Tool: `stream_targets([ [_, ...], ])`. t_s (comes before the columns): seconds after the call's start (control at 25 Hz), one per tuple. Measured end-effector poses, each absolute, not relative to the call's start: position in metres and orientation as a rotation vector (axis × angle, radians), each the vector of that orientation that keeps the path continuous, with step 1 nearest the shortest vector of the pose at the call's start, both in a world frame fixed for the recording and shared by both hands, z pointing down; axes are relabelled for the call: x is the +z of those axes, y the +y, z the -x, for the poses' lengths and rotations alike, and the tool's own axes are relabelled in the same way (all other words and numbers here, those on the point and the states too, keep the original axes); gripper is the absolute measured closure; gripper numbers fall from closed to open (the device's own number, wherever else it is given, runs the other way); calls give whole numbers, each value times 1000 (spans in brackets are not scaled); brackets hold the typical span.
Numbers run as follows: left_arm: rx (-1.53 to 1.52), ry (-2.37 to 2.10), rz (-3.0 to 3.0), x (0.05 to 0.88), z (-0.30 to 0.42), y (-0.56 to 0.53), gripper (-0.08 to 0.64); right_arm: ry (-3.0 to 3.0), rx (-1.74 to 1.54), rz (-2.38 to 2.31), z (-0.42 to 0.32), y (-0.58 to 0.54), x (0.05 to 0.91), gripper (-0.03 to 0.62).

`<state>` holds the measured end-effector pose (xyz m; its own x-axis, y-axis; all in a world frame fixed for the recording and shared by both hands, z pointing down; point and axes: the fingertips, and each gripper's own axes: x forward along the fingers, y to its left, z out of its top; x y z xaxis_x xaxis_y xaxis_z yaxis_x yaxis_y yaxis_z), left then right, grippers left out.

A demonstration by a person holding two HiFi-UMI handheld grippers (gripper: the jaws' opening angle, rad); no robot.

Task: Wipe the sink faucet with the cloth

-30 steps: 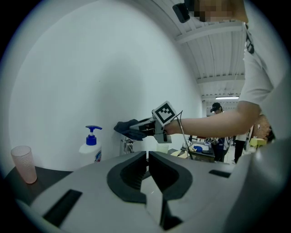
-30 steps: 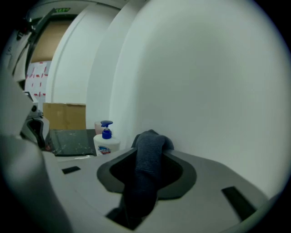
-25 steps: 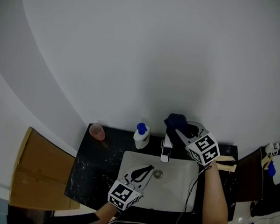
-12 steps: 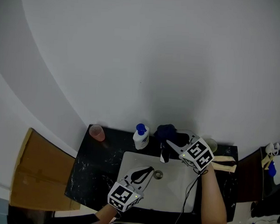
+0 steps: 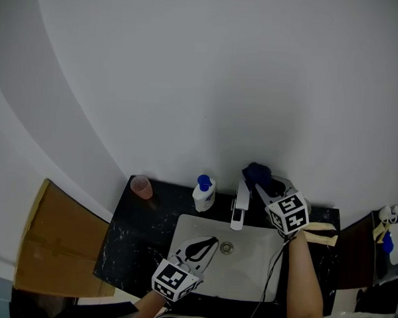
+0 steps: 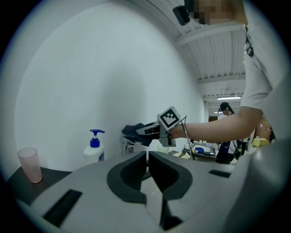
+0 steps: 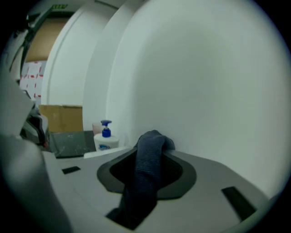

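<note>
- Presently the dark blue cloth [image 5: 255, 172] is sitting bunched just right of the top of the faucet [image 5: 238, 205], its length running along the jaws toward the wall.
- The faucet is pointing its spout away from the wall, over the white sink [image 5: 243, 267].
- The right gripper [image 5: 261, 182] is pinching the cloth.
- The left gripper [image 5: 206, 244] is hovering over the sink, jaws pressed together, empty.

Pink cup [image 5: 142, 186] on black countertop [image 5: 125, 241], near white soap bottle [image 5: 203, 196] with blue pump. Brown cardboard box [image 5: 54, 247] just beside countertop's left edge. Plain white wall [image 5: 203, 82] behind.
</note>
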<state>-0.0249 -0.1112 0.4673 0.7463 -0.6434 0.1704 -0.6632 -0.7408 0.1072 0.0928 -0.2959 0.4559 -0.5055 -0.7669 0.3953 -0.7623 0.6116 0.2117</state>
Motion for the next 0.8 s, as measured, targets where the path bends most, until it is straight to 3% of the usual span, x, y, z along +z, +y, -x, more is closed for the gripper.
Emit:
stream_targets([
  [0.24,171,-1031,-2786,466,20,-112,543,-2603,-132,-946,-57,-245,410,469],
  [0.48,156,-1024,-2792,465,15,-110,544,-2503,-181,-695,-19,-223,442,469],
  [0.8,162,-1050,-2785,462,20,-107,543,-2472,-18,-902,-44,-280,458,469],
])
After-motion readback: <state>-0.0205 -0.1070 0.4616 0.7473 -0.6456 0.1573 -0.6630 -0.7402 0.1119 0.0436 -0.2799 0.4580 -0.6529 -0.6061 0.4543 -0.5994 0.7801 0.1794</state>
